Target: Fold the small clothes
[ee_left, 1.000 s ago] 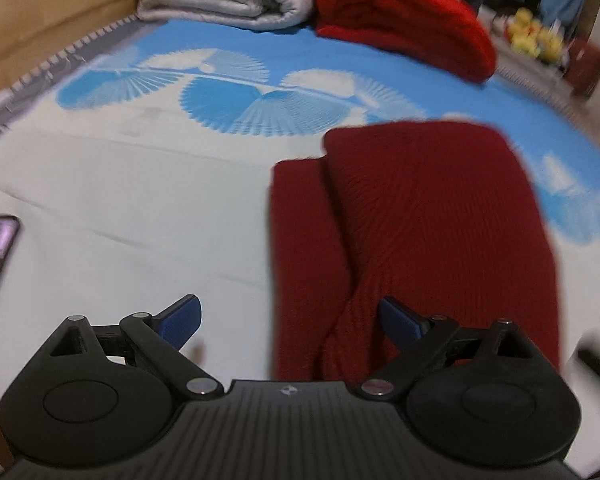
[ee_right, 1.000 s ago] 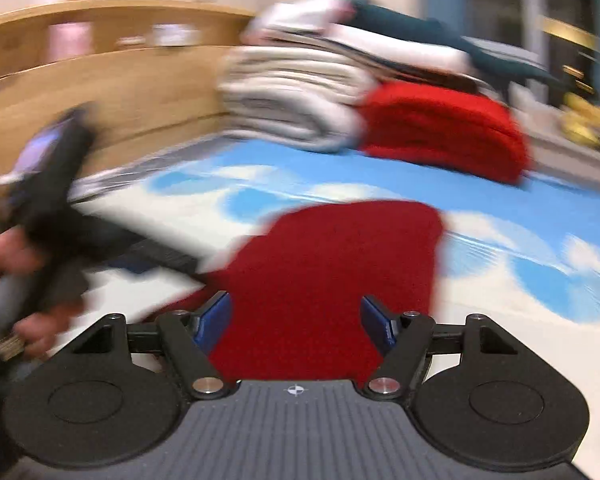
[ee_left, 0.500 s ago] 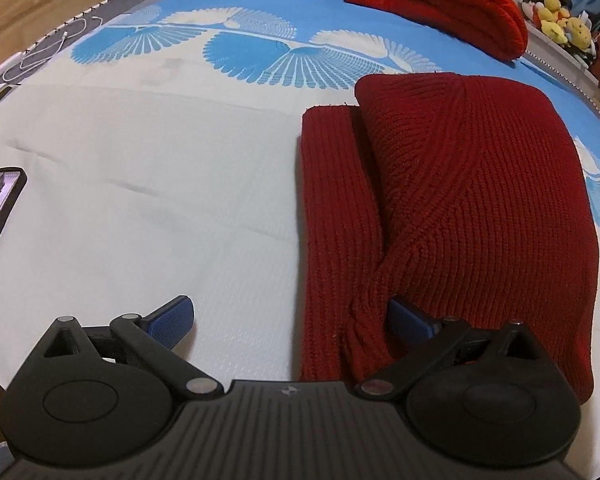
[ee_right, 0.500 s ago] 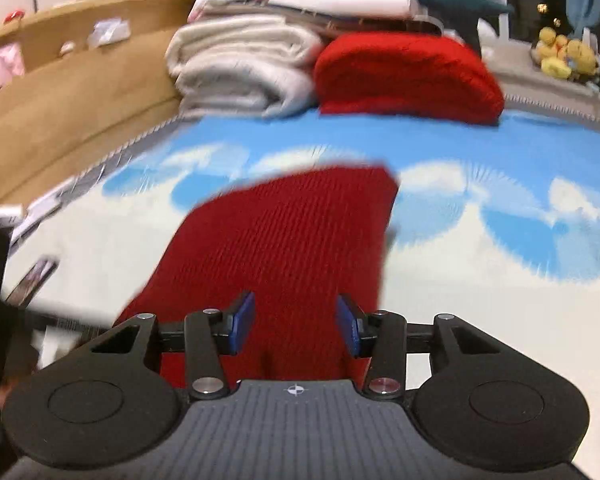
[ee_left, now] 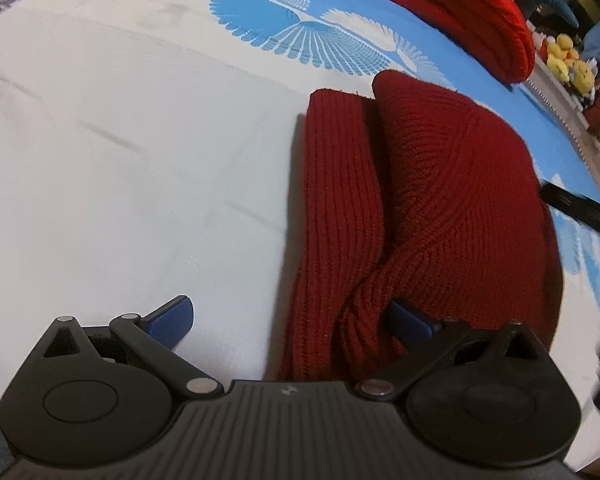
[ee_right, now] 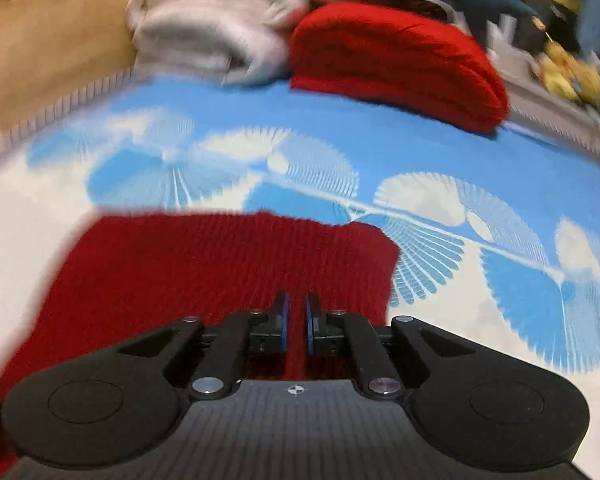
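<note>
Left gripper [ee_left: 290, 322] has its 2 blue pads spread wide, one on bare sheet [ee_left: 140, 160], the other tucked under a fold at the near edge of a dark red knitted garment [ee_left: 420, 200]. Right gripper [ee_right: 295, 320] is closing, jaws nearly together, over that garment's near edge; blur hides whether they pinch cloth. Farther back lie a bright red knit [ee_right: 396, 64] and folded white blankets [ee_right: 212, 36].
</note>
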Tool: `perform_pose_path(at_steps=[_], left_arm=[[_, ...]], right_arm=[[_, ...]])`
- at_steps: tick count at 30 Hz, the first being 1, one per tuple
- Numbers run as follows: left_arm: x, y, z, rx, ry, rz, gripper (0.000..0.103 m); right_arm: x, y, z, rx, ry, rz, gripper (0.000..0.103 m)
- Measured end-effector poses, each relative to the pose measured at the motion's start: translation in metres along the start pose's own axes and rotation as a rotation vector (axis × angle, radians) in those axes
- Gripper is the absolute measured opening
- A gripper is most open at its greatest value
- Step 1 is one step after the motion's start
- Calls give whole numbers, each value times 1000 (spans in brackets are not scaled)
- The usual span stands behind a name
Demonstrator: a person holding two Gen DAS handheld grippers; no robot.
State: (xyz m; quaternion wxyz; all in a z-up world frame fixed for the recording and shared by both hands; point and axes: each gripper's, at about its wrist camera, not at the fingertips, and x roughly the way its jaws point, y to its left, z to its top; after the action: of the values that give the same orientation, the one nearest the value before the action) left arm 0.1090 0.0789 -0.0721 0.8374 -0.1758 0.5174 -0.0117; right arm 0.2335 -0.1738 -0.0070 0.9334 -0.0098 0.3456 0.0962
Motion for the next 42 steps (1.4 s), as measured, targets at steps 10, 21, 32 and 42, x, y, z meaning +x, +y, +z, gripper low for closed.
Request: perform_pose_path(at_steps=[10,21,32,42], left_arm=[[-31,-36,-34,142,-87,33,103],[-77,-54,-146,286,-155,105,103],[-103,-62,-170,280,-187,136,103],[-105,-72,-169,281,-178,163,103]], right_arm=[[-169,6,-155,200,-25,83,80],[-221,45,-194,71,-142,102,87],[-241,40,-197,45,-196,134,94],[-243,32,-194,101,-211,165,94]])
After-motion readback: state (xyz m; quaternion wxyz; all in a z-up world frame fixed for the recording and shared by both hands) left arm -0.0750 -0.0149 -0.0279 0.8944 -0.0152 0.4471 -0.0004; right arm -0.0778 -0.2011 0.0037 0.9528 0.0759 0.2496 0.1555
